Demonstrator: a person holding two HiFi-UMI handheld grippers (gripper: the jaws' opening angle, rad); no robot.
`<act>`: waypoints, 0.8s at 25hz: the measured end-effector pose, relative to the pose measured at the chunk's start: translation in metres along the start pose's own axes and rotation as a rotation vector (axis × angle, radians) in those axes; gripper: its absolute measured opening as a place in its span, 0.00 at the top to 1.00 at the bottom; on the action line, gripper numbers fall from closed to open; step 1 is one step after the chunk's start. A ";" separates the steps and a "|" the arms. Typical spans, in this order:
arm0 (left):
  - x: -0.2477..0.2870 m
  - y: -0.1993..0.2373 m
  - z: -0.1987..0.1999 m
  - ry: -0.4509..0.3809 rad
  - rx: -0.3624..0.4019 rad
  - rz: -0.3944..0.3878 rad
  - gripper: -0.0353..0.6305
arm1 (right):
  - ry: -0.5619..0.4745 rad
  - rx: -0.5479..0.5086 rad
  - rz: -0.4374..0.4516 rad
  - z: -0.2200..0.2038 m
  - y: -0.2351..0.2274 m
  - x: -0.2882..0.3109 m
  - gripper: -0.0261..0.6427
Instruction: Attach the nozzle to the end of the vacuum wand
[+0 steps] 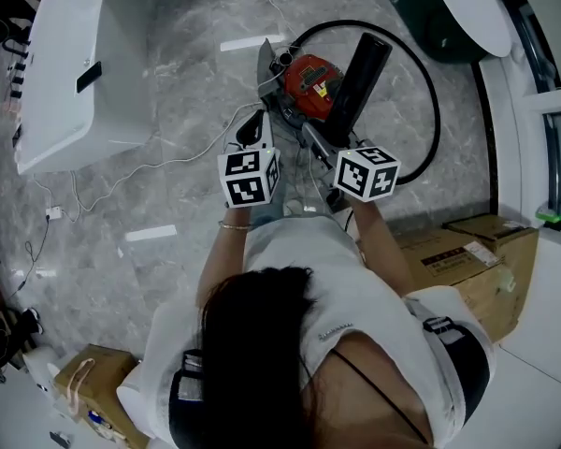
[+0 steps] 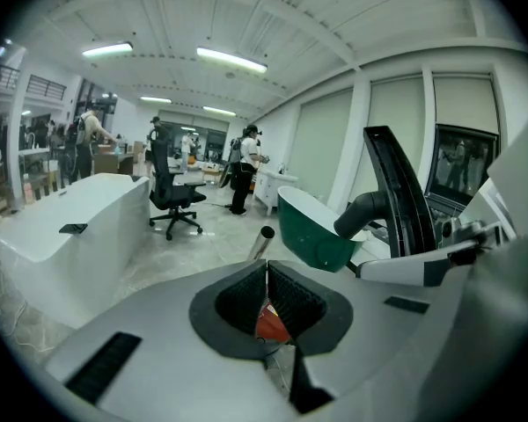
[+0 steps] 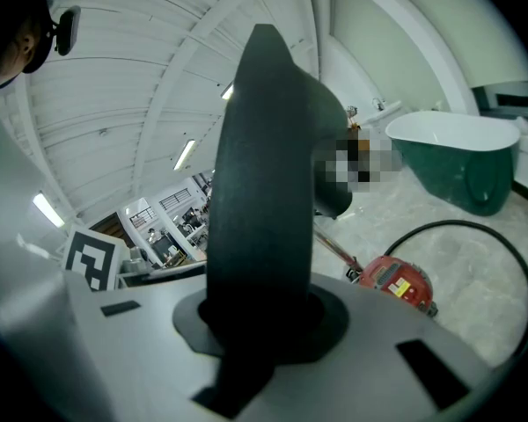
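Note:
My right gripper point(image 1: 335, 143) is shut on a black vacuum nozzle point(image 1: 357, 75), which rises broad and dark from the jaws point(image 3: 262, 192). The nozzle's head and grey elbow neck also show at the right of the left gripper view point(image 2: 396, 202). My left gripper point(image 1: 265, 73) is shut, and I see nothing between its pads point(image 2: 286, 293). Just past its tips stands the open end of the metal wand point(image 2: 262, 239). The wand runs as a thin rod point(image 3: 336, 251) down to the red vacuum body point(image 1: 309, 84) on the floor.
A black hose point(image 1: 432, 92) loops round the vacuum. A green tub point(image 1: 439, 17) stands beyond it, a white counter point(image 1: 70, 64) at the left, cardboard boxes point(image 1: 467, 255) at the right. A white cable point(image 1: 122, 171) trails over the marble floor. People and an office chair point(image 2: 172, 192) are far off.

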State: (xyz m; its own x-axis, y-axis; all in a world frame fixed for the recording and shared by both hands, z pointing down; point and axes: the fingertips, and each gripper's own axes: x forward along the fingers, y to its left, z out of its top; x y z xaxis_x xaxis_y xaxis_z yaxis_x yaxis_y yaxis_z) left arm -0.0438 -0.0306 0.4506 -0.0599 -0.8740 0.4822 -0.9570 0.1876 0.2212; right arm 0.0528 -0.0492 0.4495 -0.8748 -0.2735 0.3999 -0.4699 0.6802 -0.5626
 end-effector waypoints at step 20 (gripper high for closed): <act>0.076 0.041 0.025 0.050 0.130 -0.117 0.92 | 0.023 0.061 -0.022 0.032 -0.011 0.058 0.87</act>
State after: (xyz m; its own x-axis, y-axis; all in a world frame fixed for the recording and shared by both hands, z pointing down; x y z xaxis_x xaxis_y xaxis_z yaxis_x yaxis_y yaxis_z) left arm -0.0949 -0.1004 0.4756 0.0646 -0.8626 0.5017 -0.9855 0.0241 0.1682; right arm 0.0035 -0.0943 0.4551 -0.8616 -0.2720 0.4286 -0.4959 0.6316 -0.5960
